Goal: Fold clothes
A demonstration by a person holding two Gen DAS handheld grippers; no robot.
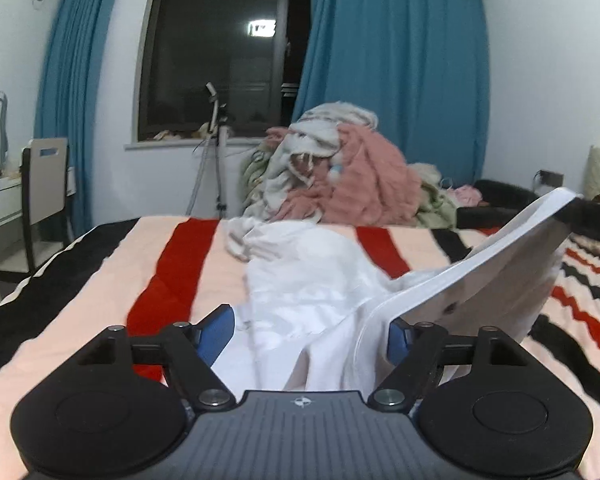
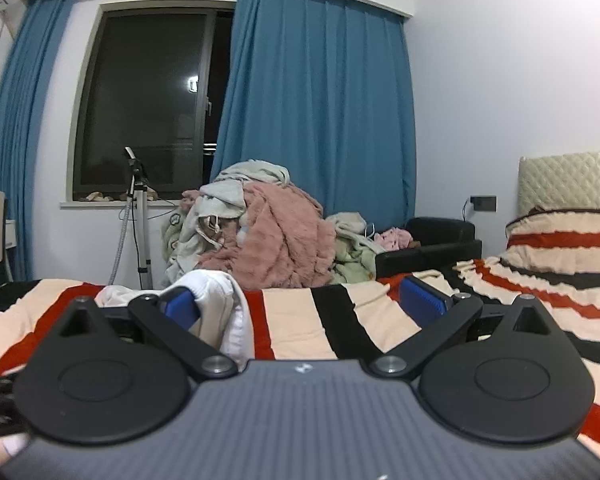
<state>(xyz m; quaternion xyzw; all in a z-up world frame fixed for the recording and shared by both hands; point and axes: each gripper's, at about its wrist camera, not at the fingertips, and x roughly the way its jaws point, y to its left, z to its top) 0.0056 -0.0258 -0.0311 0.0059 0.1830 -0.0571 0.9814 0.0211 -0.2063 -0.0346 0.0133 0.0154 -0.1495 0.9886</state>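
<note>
Lying crumpled on the striped bed point(image 1: 100, 280), the white garment point(image 1: 300, 280) runs between the spread fingers of the left gripper point(image 1: 312, 328), whose blue pads do not press it. A white board point(image 1: 500, 256) leans tilted over the cloth's right side. The right gripper point(image 2: 300, 304) has its fingers spread wide, the left finger point(image 2: 180, 306) beside a white fold point(image 2: 224, 308).

Crumpled white garment point(image 1: 300, 280) on striped bed point(image 1: 100, 280)
</note>
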